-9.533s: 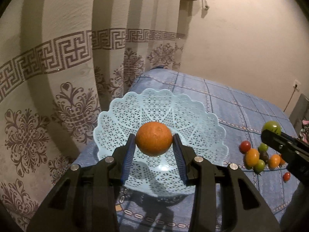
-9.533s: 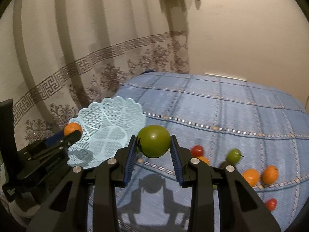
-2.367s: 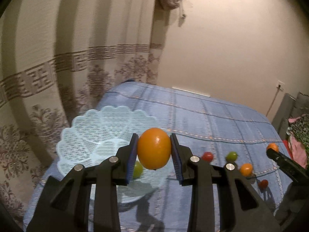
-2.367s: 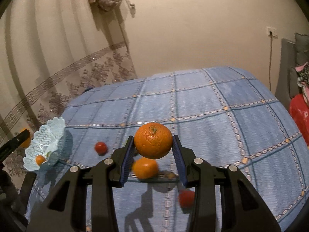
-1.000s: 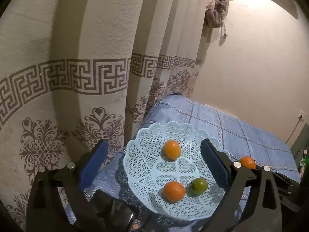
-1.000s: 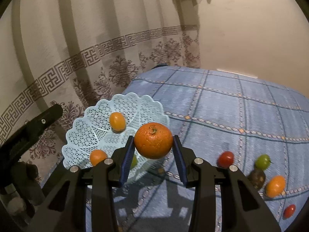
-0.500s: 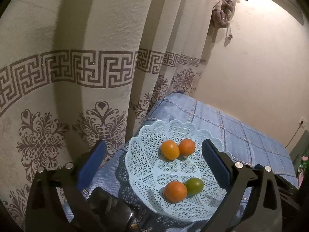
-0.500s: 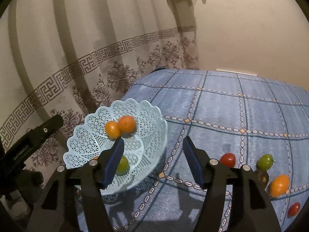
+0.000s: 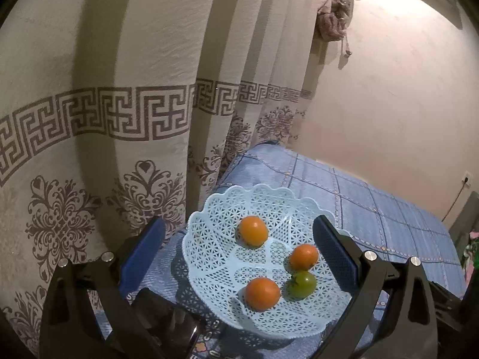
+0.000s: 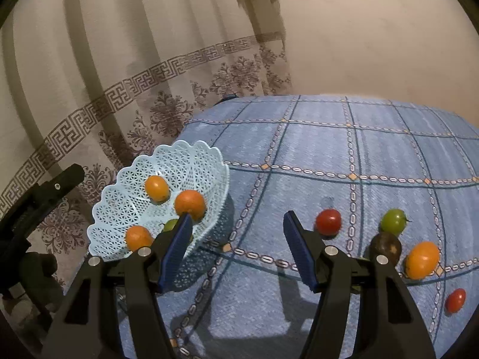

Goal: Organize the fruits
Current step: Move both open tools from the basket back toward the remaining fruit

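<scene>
Both tools empty, jaws spread. The left gripper [image 9: 238,246] frames the basket [image 9: 209,227] at the bed's [image 10: 374,155] curtain-side corner, which holds three oranges [image 9: 252,234] and a green tomato [image 9: 301,283]. The right gripper [image 10: 236,239] faces loose fruits [image 10: 328,221] near the bed's right edge, presumably next.

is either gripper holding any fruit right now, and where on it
Nothing is held. The left gripper and right gripper are both open with empty gaps between their pads; four fruits lie loose in the blue basket.
</scene>
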Tool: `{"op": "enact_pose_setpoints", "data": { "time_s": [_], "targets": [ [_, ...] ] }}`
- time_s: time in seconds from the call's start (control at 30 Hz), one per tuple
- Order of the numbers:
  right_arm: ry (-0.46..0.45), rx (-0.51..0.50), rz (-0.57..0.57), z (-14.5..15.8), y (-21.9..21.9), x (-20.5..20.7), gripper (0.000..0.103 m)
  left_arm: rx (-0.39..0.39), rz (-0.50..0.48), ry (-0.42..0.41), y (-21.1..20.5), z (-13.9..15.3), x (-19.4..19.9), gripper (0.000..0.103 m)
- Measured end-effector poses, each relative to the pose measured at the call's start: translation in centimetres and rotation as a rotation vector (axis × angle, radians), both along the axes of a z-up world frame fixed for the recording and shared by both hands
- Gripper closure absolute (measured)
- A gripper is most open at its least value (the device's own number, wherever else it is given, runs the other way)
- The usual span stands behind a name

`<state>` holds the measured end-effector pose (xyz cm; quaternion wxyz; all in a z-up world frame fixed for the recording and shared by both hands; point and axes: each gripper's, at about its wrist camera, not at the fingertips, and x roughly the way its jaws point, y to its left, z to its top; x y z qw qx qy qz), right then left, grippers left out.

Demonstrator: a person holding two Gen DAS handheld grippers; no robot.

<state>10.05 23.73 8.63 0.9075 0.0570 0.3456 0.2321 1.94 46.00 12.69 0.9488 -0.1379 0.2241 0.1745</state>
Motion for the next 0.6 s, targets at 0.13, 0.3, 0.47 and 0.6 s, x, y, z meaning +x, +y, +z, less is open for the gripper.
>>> {"op": "enact_pose_setpoints", "data": {
  "time_s": [0.13,0.3,0.47,0.6],
  "targets": [
    [0.0,-0.004,-0.014,-0.2,-1.0,-0.3,0.04,0.011,-0.019,0.002,-0.8,0.1,0.1,0.003],
    [-0.001,-0.011,-0.042,-0.2,-2.6,-0.4,0.04,0.032,-0.044,0.003,-1.9,0.3,0.0,0.003],
    [-0.002,-0.016,-0.089,-0.3,-5.2,-0.5,0.04,0.053,-0.071,0.006,-2.9,0.5,-0.2,0.003],
    [0.0,-0.033,-0.123,-0.6,-7.1,-0.6,0.04,0.071,-0.101,0.013,-4.0,0.5,-0.2,0.003]
  ]
}}
